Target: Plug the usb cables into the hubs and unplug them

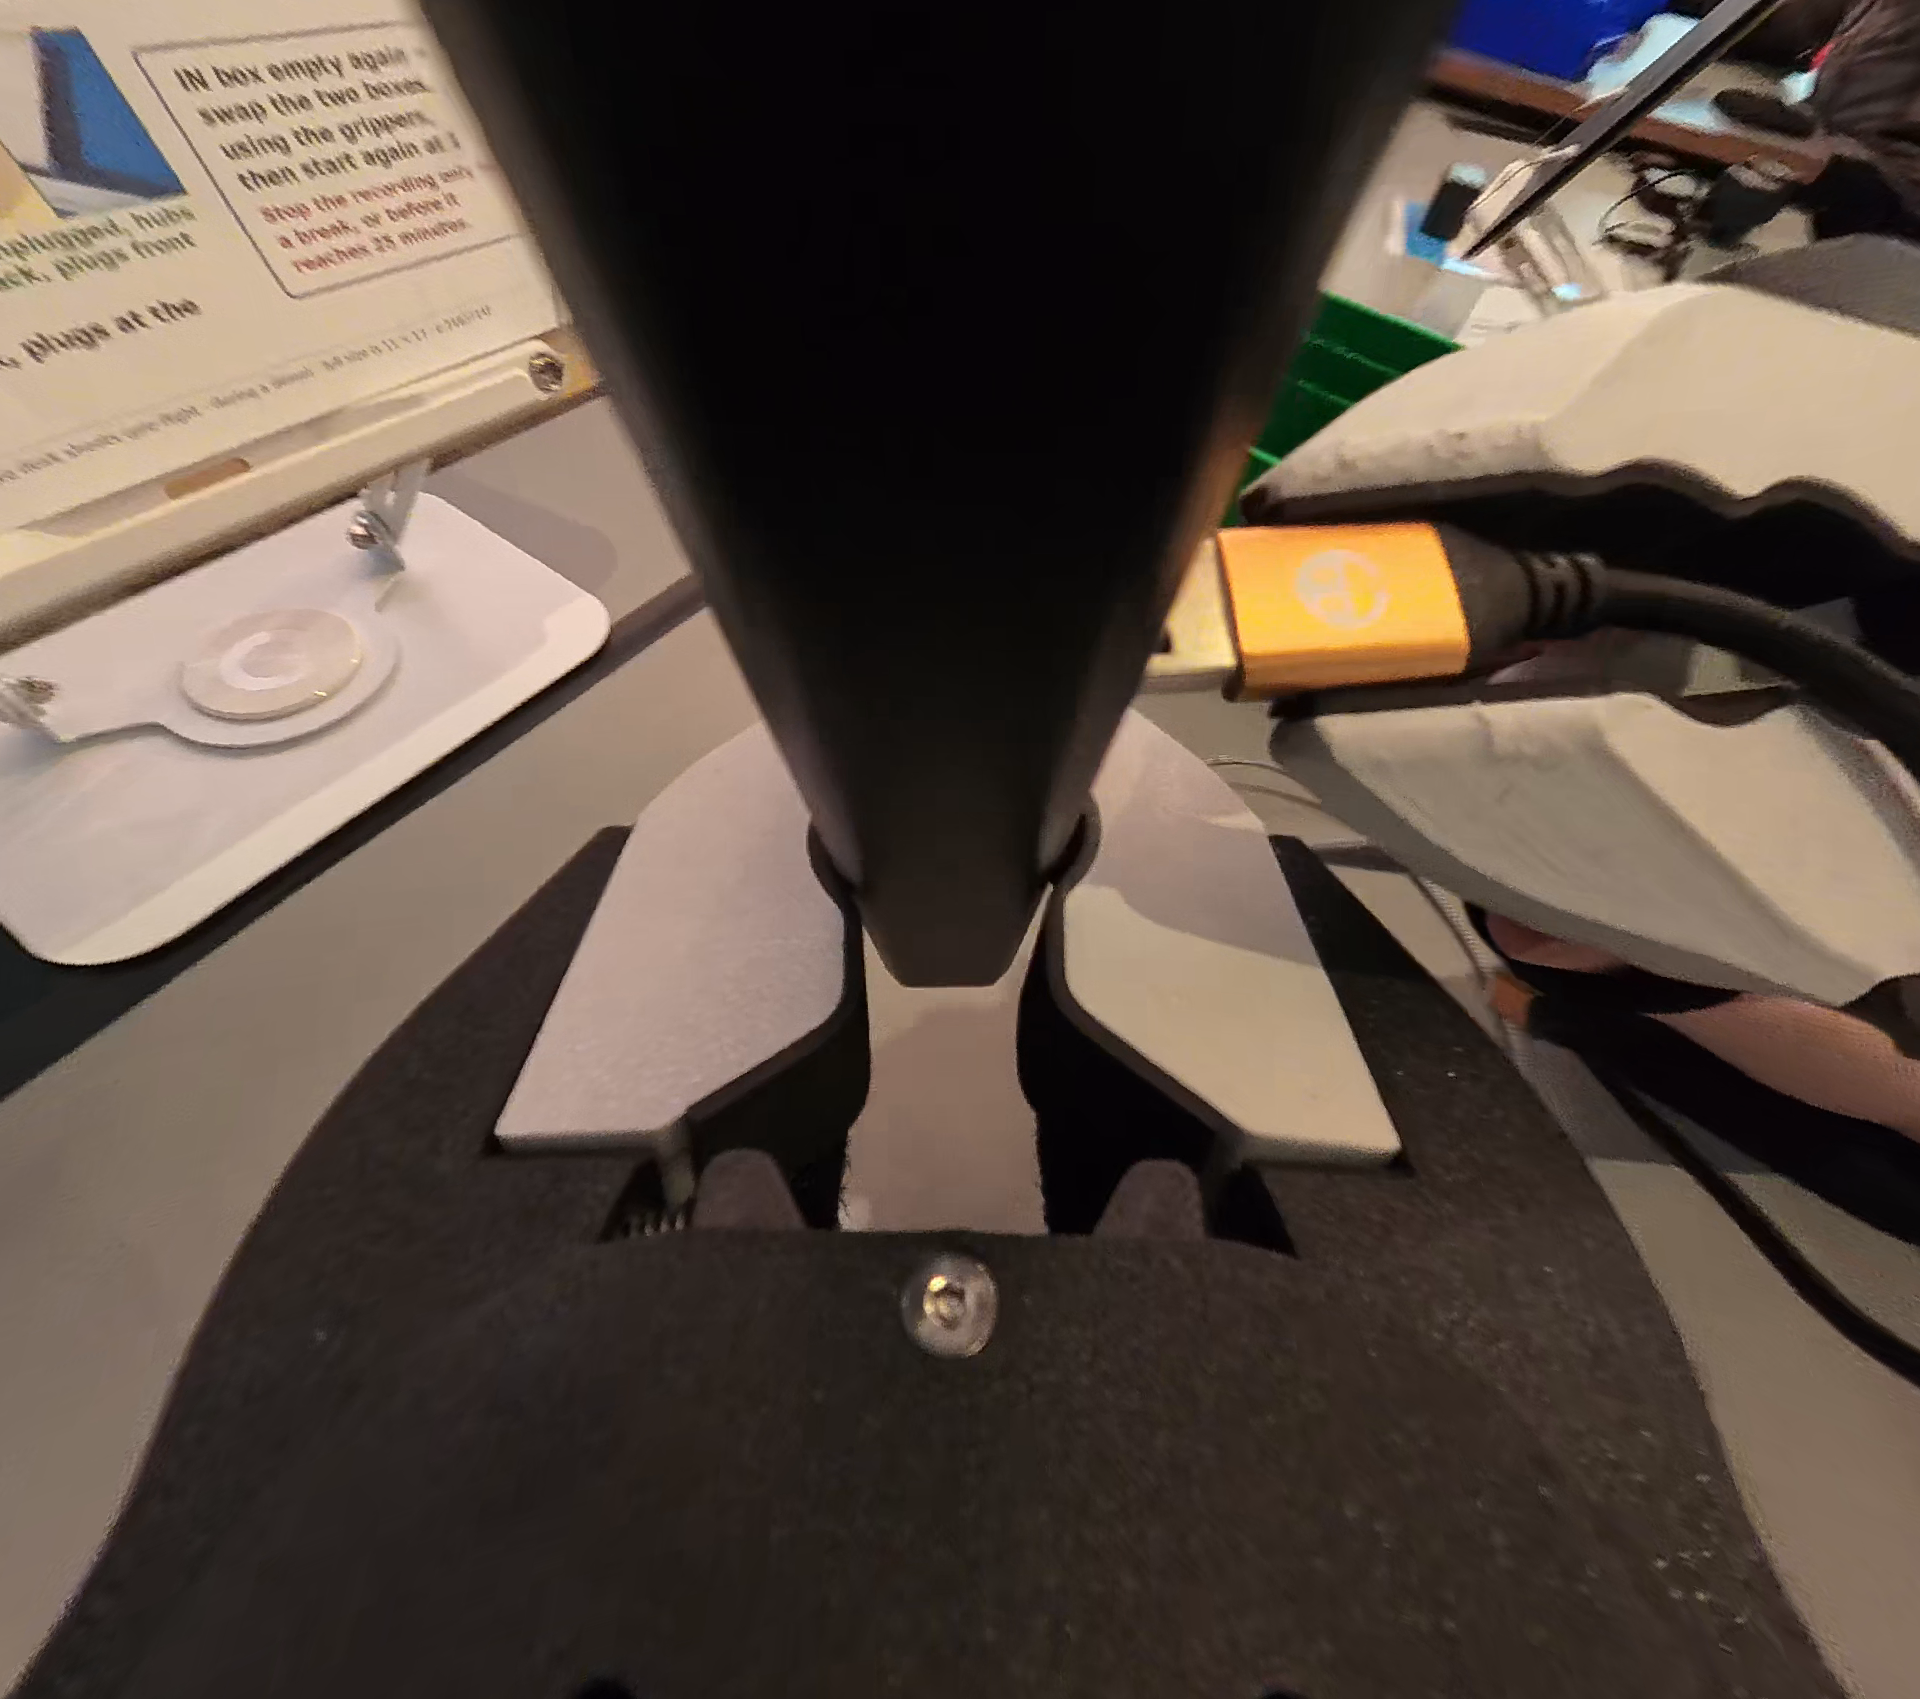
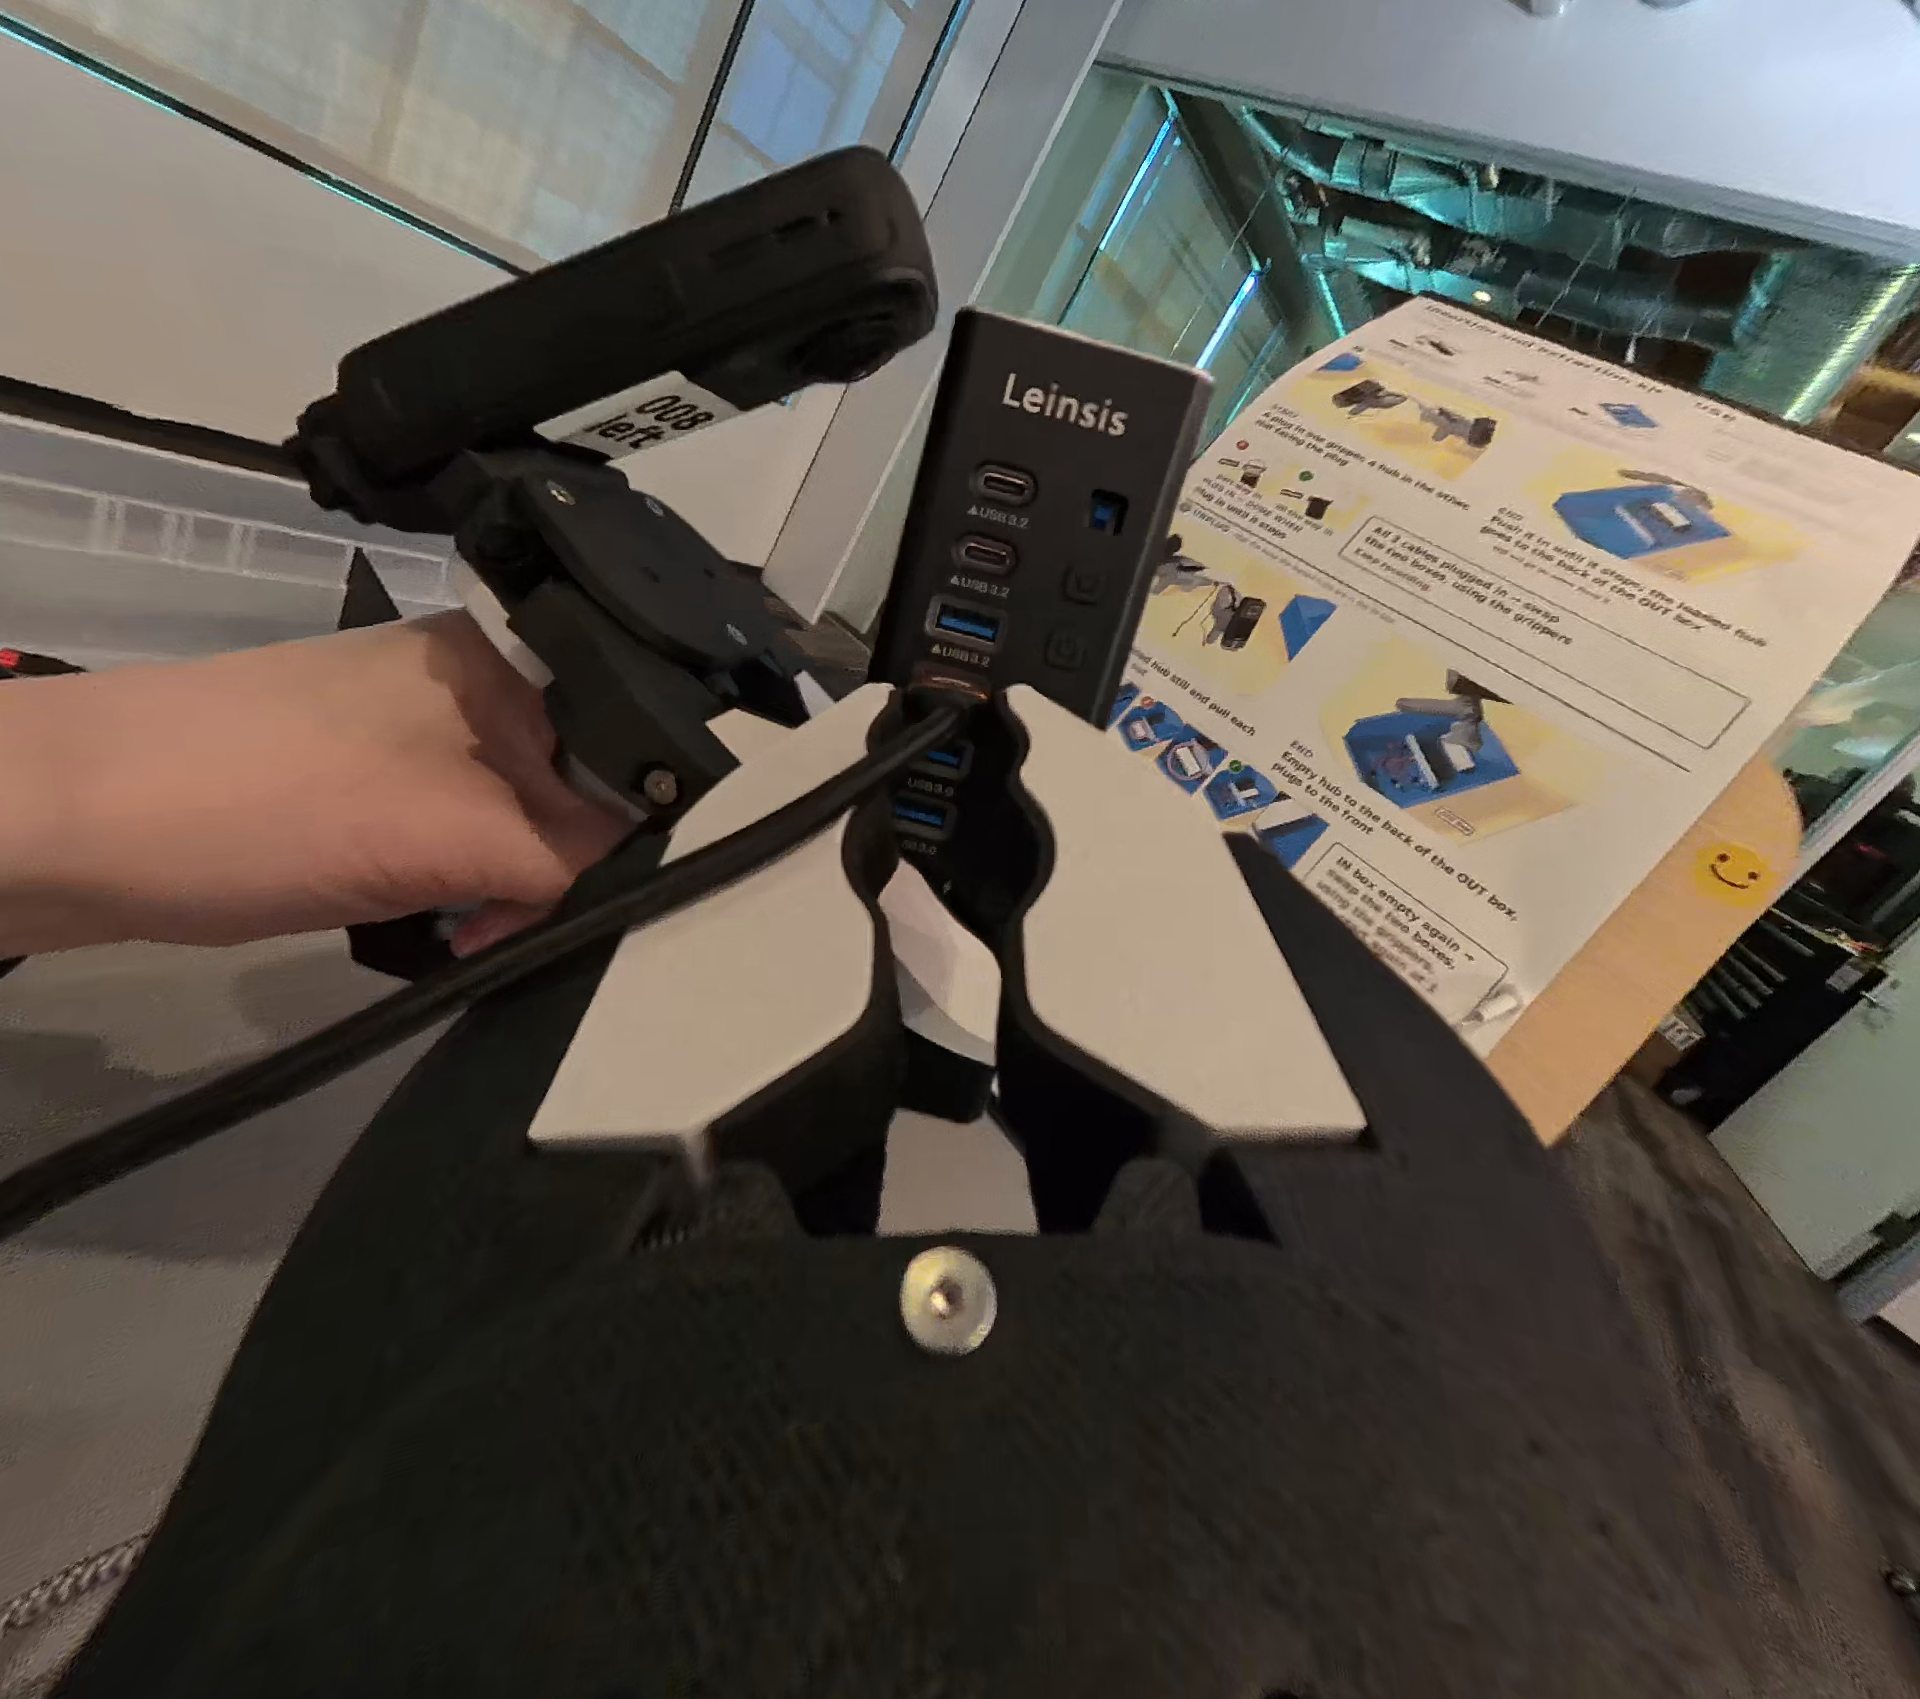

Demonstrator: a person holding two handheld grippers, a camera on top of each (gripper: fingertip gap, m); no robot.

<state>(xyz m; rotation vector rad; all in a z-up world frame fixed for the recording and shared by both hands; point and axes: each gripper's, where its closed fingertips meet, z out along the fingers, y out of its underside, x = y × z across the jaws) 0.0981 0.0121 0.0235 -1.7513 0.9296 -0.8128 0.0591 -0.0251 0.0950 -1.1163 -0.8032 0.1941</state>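
Note:
My left gripper (image 1: pixel 945 860) is shut on the lower end of a black USB hub (image 1: pixel 935 299), which stands up between the fingers and fills the middle of the left wrist view. My right gripper (image 2: pixel 945 704) is shut on an orange USB plug (image 1: pixel 1345 610) with a black cable (image 1: pixel 1766 641). The plug's metal tip meets the hub's port side; how deep it sits is hidden. In the right wrist view the hub (image 2: pixel 1049 444) is upright with several ports facing me. The cable (image 2: pixel 520 953) trails down to the left. The left gripper (image 2: pixel 623 610) is at the left, held by a hand (image 2: pixel 260 787).
An instruction sheet (image 1: pixel 208 143) on a white stand base (image 1: pixel 260 766) is at the left; it also shows in the right wrist view (image 2: pixel 1455 610) behind the hub. A green bin (image 1: pixel 1351 371) and a blue bin (image 1: pixel 1558 8) sit behind my right gripper (image 1: pixel 1257 610). Across from one pair of fingers to the other is roughly 8 centimetres.

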